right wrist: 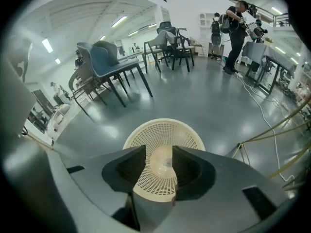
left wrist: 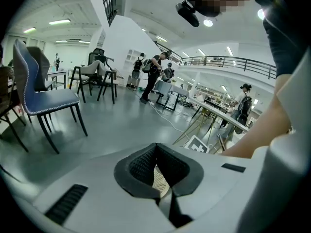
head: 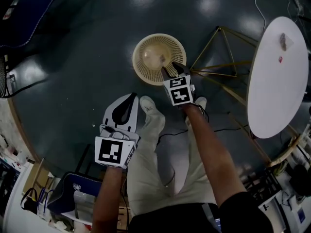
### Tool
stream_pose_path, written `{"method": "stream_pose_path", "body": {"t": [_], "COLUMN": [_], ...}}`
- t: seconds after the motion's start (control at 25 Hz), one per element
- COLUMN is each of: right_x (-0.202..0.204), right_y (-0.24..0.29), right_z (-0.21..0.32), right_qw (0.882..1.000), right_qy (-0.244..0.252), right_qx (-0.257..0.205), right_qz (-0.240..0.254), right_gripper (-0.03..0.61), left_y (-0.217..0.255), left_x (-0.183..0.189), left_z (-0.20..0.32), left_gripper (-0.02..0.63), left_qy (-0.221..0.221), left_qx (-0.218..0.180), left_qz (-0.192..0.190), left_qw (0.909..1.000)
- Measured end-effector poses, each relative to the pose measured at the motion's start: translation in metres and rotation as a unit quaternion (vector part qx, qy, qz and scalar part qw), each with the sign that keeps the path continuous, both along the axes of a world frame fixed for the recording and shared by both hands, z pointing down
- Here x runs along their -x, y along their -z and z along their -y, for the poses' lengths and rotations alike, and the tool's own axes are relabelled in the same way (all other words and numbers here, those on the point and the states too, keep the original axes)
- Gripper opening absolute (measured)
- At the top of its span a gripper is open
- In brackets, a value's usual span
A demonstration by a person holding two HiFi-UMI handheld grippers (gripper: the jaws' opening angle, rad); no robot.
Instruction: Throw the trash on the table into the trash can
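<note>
While 1 small greyish scrap (head: 161, 58) lies on the bottom of the cream, perforated trash can (head: 146, 64), which stands on the dark floor (head: 97, 42) just ahead of your shoes, your right gripper (head: 174, 70) hangs above the can's near-right rim, pointing steeply down. Its 2 jaws stand wide apart with nothing between them; through the gap its own view shows only the can's mesh wall and base. Your left gripper (head: 128, 101) hangs to the lower left of the can, apart from it, beside your left shoe (head: 147, 104); its jaws are pressed together and hold nothing. To the right, the white oval table (head: 272, 96) stands on a gold-coloured frame (head: 221, 57), well apart from the can. 2 small things lie on its far end: 1 crumpled, pale piece of trash (head: 285, 41) and, near it, 1 tiny red item (head: 281, 59) too small to identify. Blue-seated chairs (right wrist: 109, 62) and several people (left wrist: 154, 76) stand farther off across the hall.
</note>
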State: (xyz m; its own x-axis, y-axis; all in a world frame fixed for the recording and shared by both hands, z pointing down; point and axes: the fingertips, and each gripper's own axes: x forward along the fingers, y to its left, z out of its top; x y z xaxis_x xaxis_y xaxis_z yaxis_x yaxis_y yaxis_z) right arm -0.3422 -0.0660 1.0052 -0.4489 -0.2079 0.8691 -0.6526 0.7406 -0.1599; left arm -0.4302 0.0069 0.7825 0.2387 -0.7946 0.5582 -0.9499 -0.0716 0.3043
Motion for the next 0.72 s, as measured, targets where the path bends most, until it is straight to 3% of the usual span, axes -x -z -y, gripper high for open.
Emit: {"method": "stream_pose_path", "body": {"t": [0.32, 0.48, 0.72], "right_x": [-0.005, -0.007, -0.007], "right_y": [0.033, 0.073, 0.141], "right_z": [-0.003, 0.001, -0.004], "right_qw": [1.0, 0.999, 0.998], "right_qy": [-0.003, 0.002, 0.016], "right_qx": [-0.011, -0.032, -0.047], "right_qz": [0.002, 0.014, 0.04], "right_gripper": [0.153, 0.07, 0.037], "left_y": [0.022, 0.048, 0.093], "left_x": [0.002, -0.003, -0.007], "left_z": [0.005, 0.01, 0.014], "left_gripper": [0.015, 0.015, 0.015], "left_qy": [-0.004, -0.003, 0.004], "left_qx": [-0.012, -0.024, -0.043], "left_qz": [0.002, 0.005, 0.009], "left_qw": [0.9999, 0.9997, 0.999]}}
